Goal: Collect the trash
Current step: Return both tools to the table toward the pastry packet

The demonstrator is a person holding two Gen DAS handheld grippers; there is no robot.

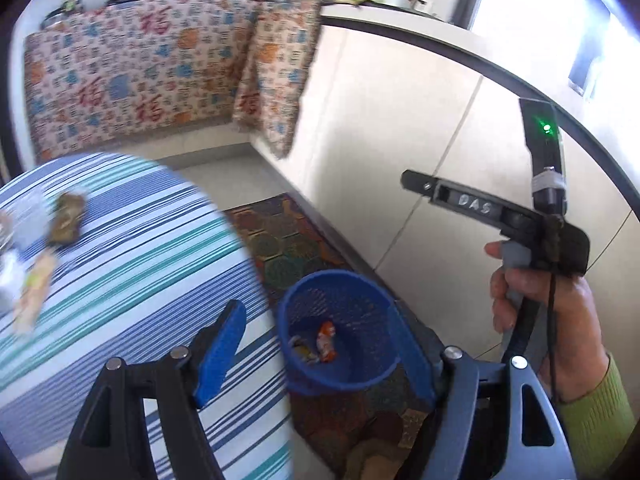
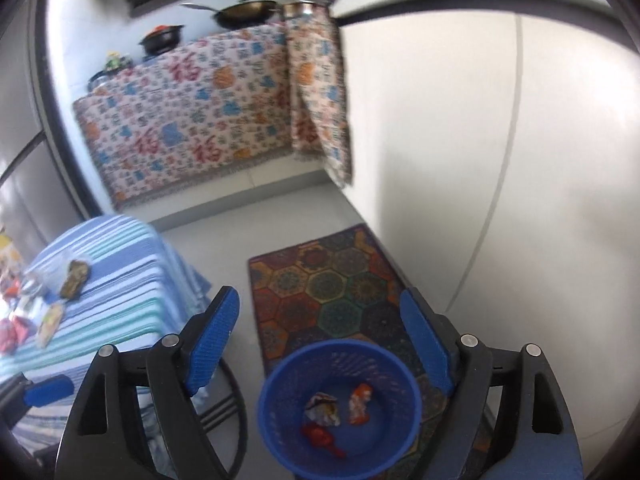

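Note:
A blue mesh trash basket (image 2: pixel 340 404) stands on the floor rug and holds three wrappers (image 2: pixel 322 410); it also shows in the left wrist view (image 1: pixel 340 344). My right gripper (image 2: pixel 320 352) is open and empty, directly above the basket. My left gripper (image 1: pixel 316 360) is open and empty, between the table edge and the basket. More trash lies on the striped table: a brown wrapper (image 1: pixel 66 218) and a pale wrapper (image 1: pixel 34 288), also seen in the right wrist view (image 2: pixel 74 278). The right gripper's body (image 1: pixel 540 216) and the hand holding it show in the left wrist view.
A round table with a blue striped cloth (image 1: pixel 132 280) is on the left. A patterned rug (image 2: pixel 332 292) lies on the floor. A white counter wall (image 2: pixel 480 160) is on the right. A cloth-covered counter with pots (image 2: pixel 192 112) stands behind.

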